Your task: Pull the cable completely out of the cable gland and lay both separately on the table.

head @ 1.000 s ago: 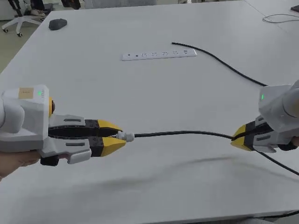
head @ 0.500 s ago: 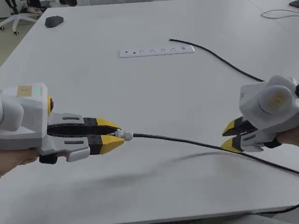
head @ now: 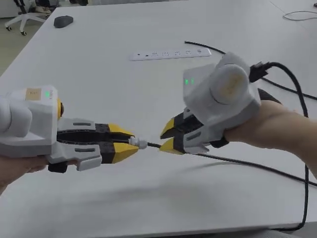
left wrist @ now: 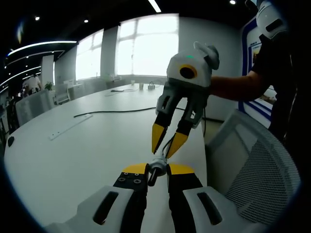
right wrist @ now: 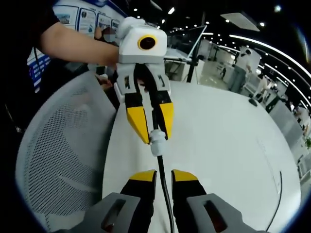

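My left gripper (head: 130,144) is at the left, shut on the white cable gland (head: 138,144), which sticks out past its yellow tips. A black cable (head: 237,162) runs from the gland to the right and off the table's front edge. My right gripper (head: 166,140) faces the gland a few centimetres away, jaws open, with the cable passing between them. In the left gripper view the gland (left wrist: 156,166) sits between my own tips, and the right gripper (left wrist: 167,141) points down at it. The right gripper view has the cable (right wrist: 164,180) between my parted tips, leading to the gland (right wrist: 156,142).
A white power strip (head: 168,53) lies at the back middle of the white table (head: 99,89), with a second black cable (head: 277,87) trailing right from it. A dark mouse (head: 63,21) lies far back left. A white mesh chair (right wrist: 58,160) stands by the table's near edge.
My right gripper let go of the cable at the right side and moved left along it, ending close to the gland. The left gripper has kept its hold.
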Tool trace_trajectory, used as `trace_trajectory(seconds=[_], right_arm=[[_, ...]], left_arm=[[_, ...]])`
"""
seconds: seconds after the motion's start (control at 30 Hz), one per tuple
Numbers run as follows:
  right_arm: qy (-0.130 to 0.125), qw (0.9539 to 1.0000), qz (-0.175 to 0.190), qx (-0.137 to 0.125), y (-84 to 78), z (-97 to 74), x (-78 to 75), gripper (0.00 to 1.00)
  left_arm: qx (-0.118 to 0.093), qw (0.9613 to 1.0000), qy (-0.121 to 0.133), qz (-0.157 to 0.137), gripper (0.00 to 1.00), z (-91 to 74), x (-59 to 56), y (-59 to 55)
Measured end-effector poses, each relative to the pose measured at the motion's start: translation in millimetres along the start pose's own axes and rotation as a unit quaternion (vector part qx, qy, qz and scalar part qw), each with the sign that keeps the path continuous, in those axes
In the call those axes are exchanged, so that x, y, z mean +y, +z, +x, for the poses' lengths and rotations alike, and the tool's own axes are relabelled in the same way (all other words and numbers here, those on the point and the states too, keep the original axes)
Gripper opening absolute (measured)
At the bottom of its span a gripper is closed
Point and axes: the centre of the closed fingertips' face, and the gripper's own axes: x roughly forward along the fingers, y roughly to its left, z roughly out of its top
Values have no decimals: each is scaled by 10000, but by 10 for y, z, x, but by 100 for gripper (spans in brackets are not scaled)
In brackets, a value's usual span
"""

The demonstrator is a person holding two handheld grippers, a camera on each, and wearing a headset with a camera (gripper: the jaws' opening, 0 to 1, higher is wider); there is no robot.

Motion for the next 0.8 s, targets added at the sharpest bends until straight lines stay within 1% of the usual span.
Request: trace_trajectory(seconds=[0.07, 0.13, 0.23, 0.4, 0.5, 0.57, 0.6, 0.63, 0.67, 0.7, 0.73, 0.8], right_arm=[[62, 10000, -59, 14, 21, 56, 13, 5], [136, 9999, -96, 0, 44, 92, 31, 0], [195, 9996, -188, 66, 39, 105, 51, 0], [183, 9992, -321, 148, 18, 112, 39, 0], [210, 9992, -301, 155, 15, 116, 44, 0], [176, 9991, -317, 216, -9, 120, 29, 0], [173, 9988, -346, 294, -46, 122, 20, 0], [171, 9987, -363, 318, -64, 121, 14, 0], [173, 9988, -342, 313, -75, 118, 3, 0], [239, 9991, -222, 287, -88, 117, 12, 0], [252, 9992, -192, 262, -89, 118, 10, 0], [244, 9992, -162, 284, -87, 131, 1, 0]], left_arm=[[-23, 10000, 7, 5, 15, -11, -5, 11], [-33, 10000, 11, 0, 15, -21, -11, 18], [-32, 10000, 23, -12, 15, -43, -10, 7], [-73, 9999, 64, -54, 15, -98, 14, -14], [-86, 9999, 90, -68, 15, -140, 31, -34], [-119, 9998, 143, -98, 15, -195, 52, -42], [-139, 9997, 186, -113, 15, -246, 68, -50], [-145, 9996, 205, -119, 15, -291, 74, -63], [-151, 9995, 247, -126, 15, -338, 86, -77], [-166, 9993, 306, -151, 15, -419, 104, -102], [-192, 9989, 380, -193, 15, -503, 123, -130], [-221, 9983, 488, -228, 15, -613, 148, -169]])
